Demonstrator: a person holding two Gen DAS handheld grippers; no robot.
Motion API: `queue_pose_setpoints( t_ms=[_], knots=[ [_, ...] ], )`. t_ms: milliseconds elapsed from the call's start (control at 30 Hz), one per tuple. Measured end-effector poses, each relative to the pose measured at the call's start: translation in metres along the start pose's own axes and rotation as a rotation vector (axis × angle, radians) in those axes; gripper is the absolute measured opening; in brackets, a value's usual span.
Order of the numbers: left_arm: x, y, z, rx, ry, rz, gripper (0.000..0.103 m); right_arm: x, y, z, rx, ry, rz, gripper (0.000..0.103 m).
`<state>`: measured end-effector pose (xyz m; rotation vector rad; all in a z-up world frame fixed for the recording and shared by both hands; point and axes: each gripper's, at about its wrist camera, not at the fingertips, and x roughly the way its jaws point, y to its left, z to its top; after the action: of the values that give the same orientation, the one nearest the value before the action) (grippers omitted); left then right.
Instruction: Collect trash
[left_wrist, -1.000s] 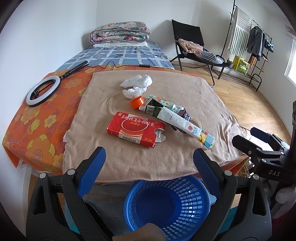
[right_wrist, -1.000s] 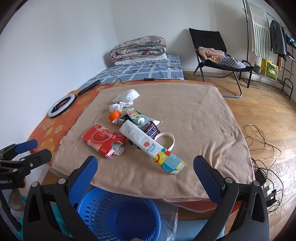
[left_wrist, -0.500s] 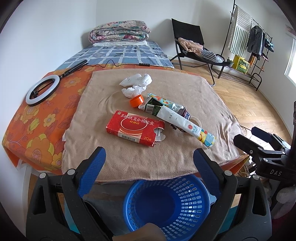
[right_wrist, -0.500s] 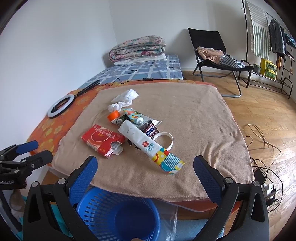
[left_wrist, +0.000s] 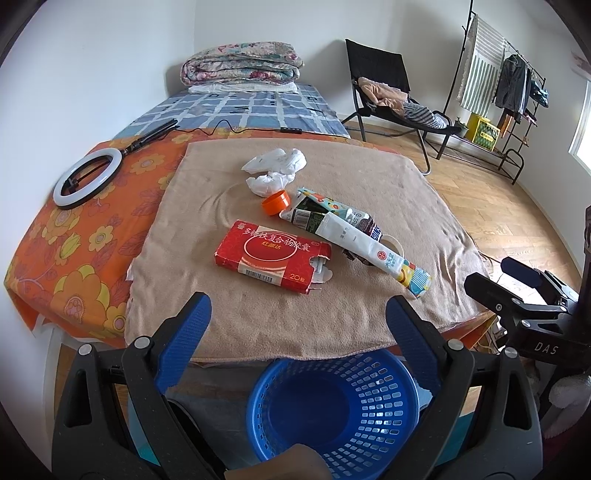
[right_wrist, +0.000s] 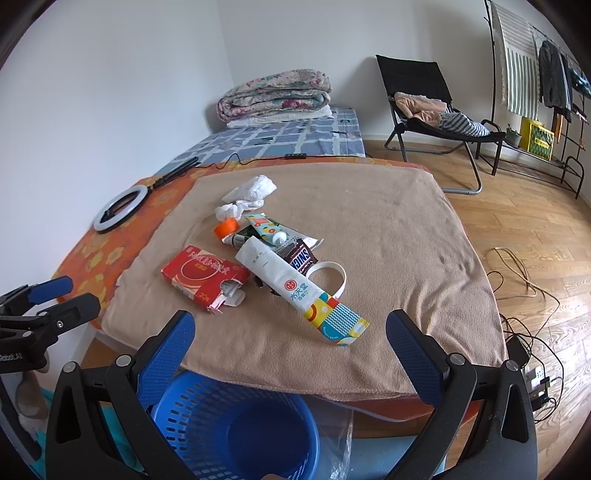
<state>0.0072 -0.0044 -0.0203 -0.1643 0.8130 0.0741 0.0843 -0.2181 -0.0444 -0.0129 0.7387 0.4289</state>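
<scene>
Trash lies mid-worktop on the tan towel (left_wrist: 258, 306): a torn-open red box (left_wrist: 271, 255), crumpled tissues (left_wrist: 275, 168), an orange cap (left_wrist: 276, 202), a flattened tube (right_wrist: 295, 291) and wrappers. The blue basket (left_wrist: 334, 410) sits below the near edge. Left gripper (left_wrist: 297, 332) and right gripper (right_wrist: 290, 345) hover with fingers wide, empty.

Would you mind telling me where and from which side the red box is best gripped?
Probably across the narrow width of the red box, at the intact closed end, coming from above with the left gripper. It lies flat on the beige towel; its torn flap end looks flimsy and faces the clutter.
</scene>
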Motion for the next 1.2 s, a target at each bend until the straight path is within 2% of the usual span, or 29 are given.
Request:
queue_pose_setpoints(
  t_ms=[1200],
  knots=[
    [0.0005, 0.0009, -0.0006, -0.002, 0.001, 0.0, 0.097, -0.0006, -0.0051, -0.0058, -0.003, 0.009, 0.001, 0.102]
  ],
)
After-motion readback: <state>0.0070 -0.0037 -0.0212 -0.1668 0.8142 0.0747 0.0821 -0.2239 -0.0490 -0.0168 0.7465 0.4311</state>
